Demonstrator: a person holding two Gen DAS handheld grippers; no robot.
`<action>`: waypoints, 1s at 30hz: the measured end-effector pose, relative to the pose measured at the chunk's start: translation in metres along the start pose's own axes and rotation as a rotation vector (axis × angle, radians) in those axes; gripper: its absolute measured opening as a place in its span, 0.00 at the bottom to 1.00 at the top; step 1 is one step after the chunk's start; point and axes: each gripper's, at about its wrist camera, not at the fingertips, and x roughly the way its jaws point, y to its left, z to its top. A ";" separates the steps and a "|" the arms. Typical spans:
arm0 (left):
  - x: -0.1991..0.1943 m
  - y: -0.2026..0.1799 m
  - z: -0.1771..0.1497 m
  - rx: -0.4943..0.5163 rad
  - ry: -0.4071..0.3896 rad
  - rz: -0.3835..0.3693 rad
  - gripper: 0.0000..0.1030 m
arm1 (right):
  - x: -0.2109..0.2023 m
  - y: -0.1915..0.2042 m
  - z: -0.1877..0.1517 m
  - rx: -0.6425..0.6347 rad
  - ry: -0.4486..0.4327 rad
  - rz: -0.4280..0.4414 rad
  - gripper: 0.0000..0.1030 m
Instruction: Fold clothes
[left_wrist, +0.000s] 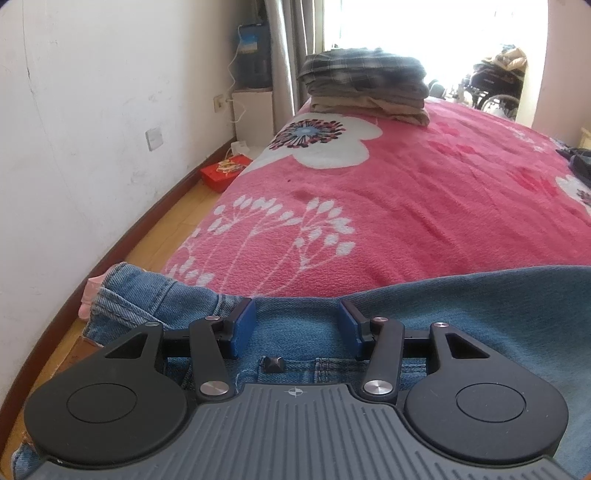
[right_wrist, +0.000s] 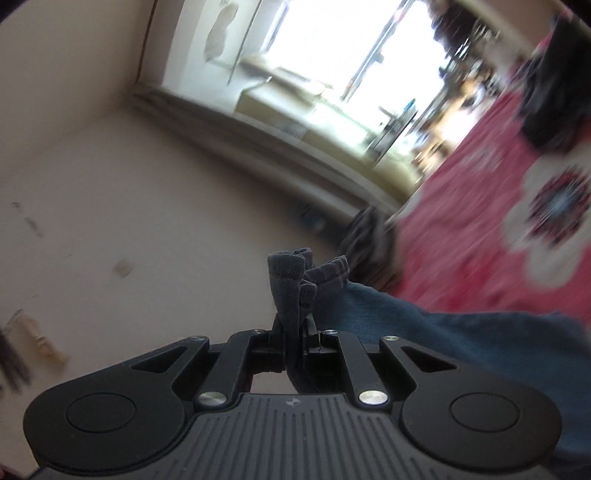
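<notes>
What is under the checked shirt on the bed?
Under the checked shirt lie more folded clothes, tan ones lowest, stacked on the pink blanket. Their covered parts stay hidden.

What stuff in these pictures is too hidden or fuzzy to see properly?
- Jeans, left wrist view: the bottom edge and the left hand-held gripper, open over the waistband, hide most of them.
- Window, left wrist view: glare washes out what is outside.
- Dark clothes, left wrist view: cut off by the right edge.
- Bed cover, right wrist view: motion blur smears it.
- Right hand-held gripper, right wrist view: bunched denim hides its pads.
</notes>
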 end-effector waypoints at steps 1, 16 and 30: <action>0.000 0.001 0.000 -0.004 -0.002 -0.006 0.48 | 0.009 0.003 -0.010 0.017 0.015 0.020 0.08; -0.058 0.091 0.012 -0.409 -0.041 -0.228 0.56 | 0.147 0.022 -0.113 0.080 0.276 0.150 0.09; -0.089 0.197 -0.059 -0.890 0.049 -0.296 0.56 | 0.238 0.072 -0.282 -0.497 0.570 0.059 0.09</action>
